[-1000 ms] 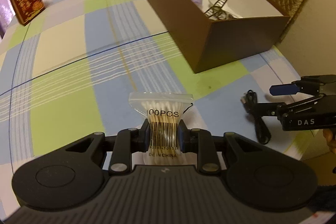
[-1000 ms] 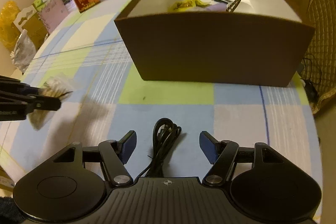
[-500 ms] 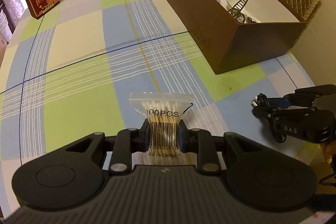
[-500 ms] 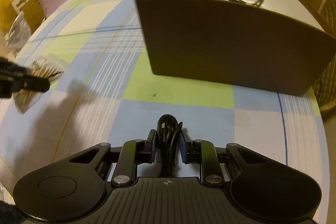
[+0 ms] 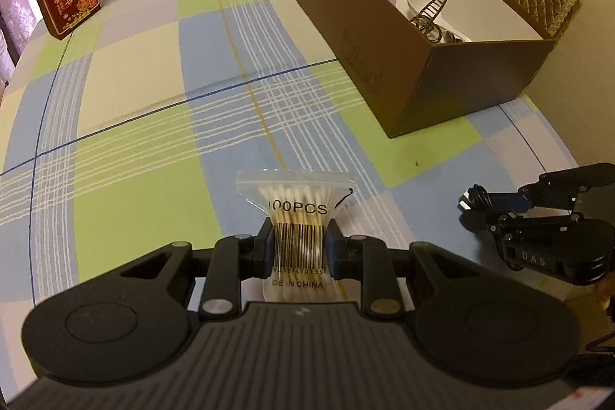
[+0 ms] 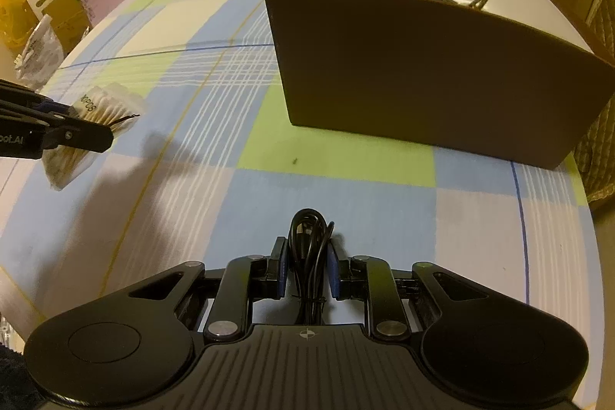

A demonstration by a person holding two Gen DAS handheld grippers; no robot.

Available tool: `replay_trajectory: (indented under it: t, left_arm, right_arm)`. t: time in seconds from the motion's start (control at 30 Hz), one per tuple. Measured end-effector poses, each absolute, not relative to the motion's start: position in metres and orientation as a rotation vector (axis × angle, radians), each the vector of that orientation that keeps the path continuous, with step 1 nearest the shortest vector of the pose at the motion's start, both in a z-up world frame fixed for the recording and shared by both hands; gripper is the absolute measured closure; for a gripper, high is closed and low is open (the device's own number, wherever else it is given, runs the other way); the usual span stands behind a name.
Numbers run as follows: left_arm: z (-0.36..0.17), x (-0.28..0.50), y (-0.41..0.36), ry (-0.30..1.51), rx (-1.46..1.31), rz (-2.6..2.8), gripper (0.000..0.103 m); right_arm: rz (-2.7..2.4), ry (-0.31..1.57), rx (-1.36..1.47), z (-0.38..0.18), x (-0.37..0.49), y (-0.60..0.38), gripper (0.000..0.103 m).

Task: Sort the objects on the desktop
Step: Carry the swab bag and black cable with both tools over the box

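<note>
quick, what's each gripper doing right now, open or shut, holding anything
Left gripper: shut on the bag of cotton swabs.
Right gripper: shut on the coiled black cable.

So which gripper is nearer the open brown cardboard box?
Right. The right gripper, shut on the coiled black cable, faces the box's near wall; the left gripper, holding the cotton swab bag, sits farther off.

Pinched swab bag (image 5: 296, 218), coiled cable (image 6: 309, 241)
</note>
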State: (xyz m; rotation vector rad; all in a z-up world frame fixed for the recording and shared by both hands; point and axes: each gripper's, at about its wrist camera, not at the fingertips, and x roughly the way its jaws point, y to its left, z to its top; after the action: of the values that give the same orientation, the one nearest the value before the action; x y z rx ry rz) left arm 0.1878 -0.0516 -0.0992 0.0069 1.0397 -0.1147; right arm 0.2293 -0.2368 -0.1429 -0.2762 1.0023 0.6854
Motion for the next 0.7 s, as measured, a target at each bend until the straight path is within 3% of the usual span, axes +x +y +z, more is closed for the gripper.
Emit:
replay_trajectory:
  t: [0.7]
  left_arm:
    - [-0.044, 0.227, -0.103, 0.886, 0.03, -0.243, 0.082]
  right_arm:
    - [0.769, 0.765, 0.031, -0.029, 0.26, -0.304, 0.086]
